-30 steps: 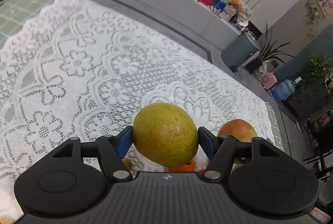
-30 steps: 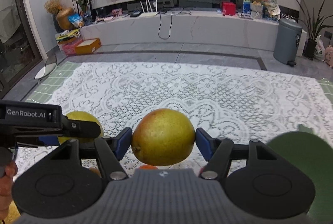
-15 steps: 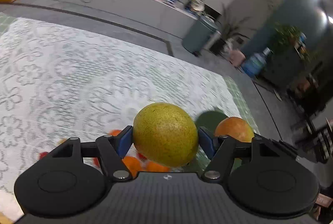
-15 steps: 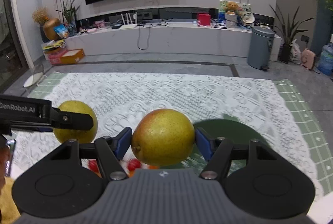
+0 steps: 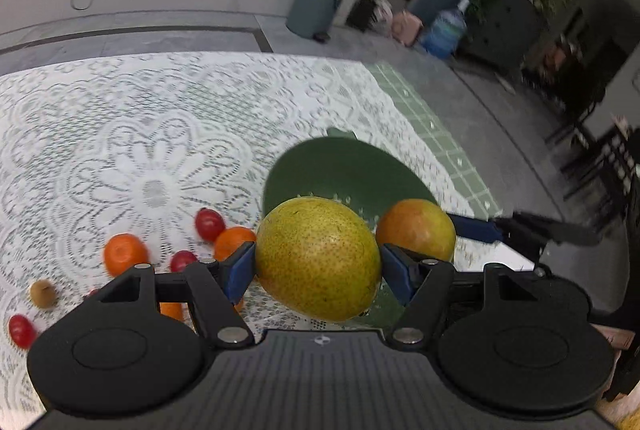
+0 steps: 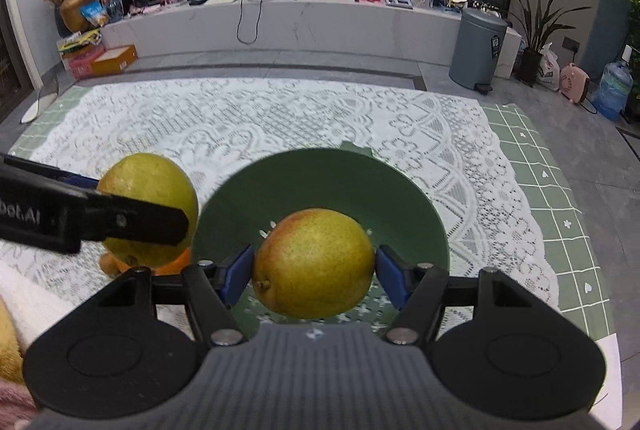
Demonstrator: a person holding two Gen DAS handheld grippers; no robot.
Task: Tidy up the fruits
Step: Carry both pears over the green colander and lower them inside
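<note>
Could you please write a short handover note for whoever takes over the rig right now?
Left gripper: shut on a green pear, in the air by the bowl's left rim.
Right gripper: shut on a reddish pear, in the air over the bowl.
Bowl: green, nothing seen in it, on the lace cloth.
Left: release both pears into the bowl, then sort the oranges and small red fruits on the cloth.

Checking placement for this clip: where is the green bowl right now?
In the right wrist view the green bowl sits on the lace tablecloth, directly beneath the reddish pear held in the right gripper, right of the yellow-green pear.
</note>
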